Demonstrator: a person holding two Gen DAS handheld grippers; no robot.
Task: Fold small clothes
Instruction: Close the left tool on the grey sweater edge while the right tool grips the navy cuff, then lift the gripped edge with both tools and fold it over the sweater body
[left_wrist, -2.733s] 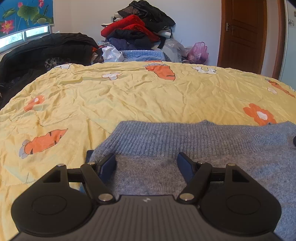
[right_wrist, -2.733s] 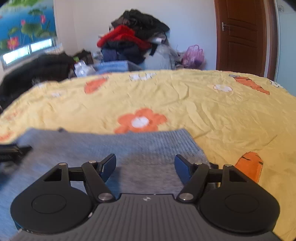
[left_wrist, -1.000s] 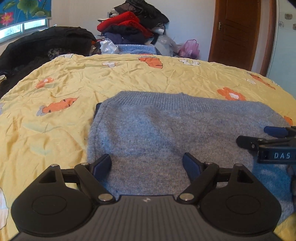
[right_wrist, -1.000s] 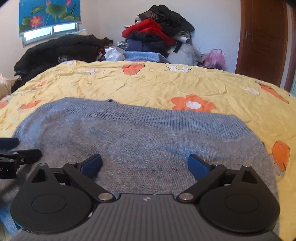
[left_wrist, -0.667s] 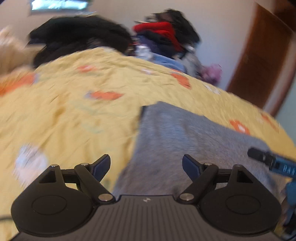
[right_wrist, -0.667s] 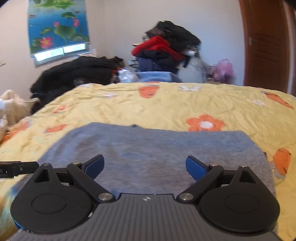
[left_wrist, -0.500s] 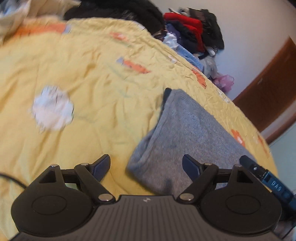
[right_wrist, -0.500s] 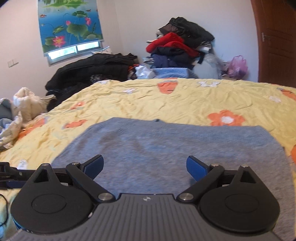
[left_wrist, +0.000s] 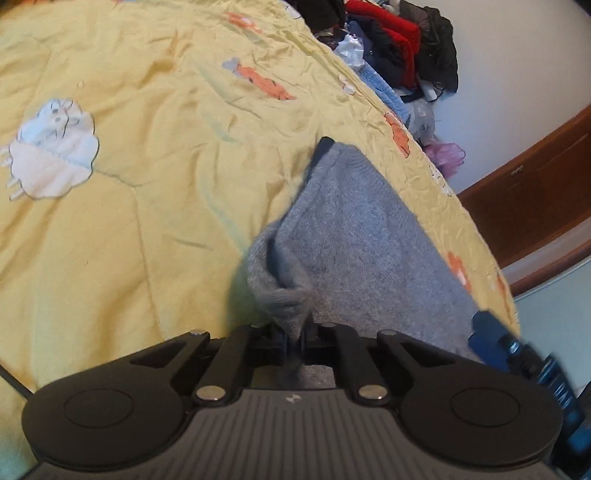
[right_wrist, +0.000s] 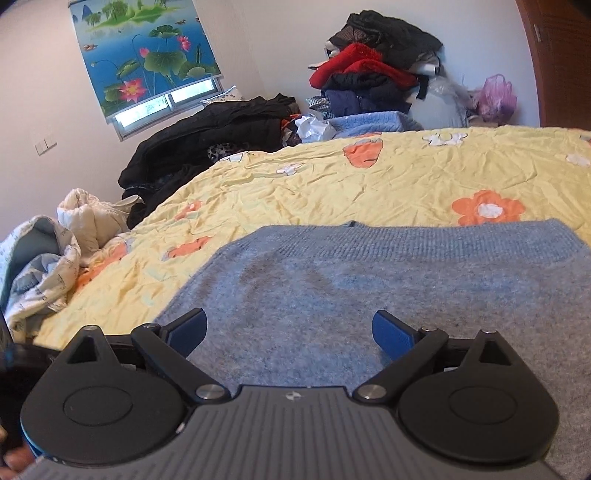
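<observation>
A grey-blue knitted sweater (left_wrist: 362, 236) lies flat on a yellow bed cover (left_wrist: 147, 221) printed with carrots and flowers. My left gripper (left_wrist: 293, 341) is at the sweater's near left corner. Its jaws are closing tight and the pads pinch a bunched fold of the knit, which is lifted a little off the cover. In the right wrist view the sweater (right_wrist: 369, 280) spreads ahead, ribbed hem at the far side. My right gripper (right_wrist: 290, 332) hovers over its near part, open, with nothing between the blue pads. One of its blue fingers (left_wrist: 495, 343) shows at the left view's right edge.
A pile of red, black and blue clothes (right_wrist: 373, 70) stands behind the bed, with black coats (right_wrist: 221, 129) to its left. A white and pale blue bundle (right_wrist: 48, 258) lies at the bed's left side. A brown door (left_wrist: 535, 192) and a pink bag (right_wrist: 495, 96) are at the right.
My left gripper rolled and swung to the sweater's left corner, then shut on the knit there. My right gripper rose a little and stays open.
</observation>
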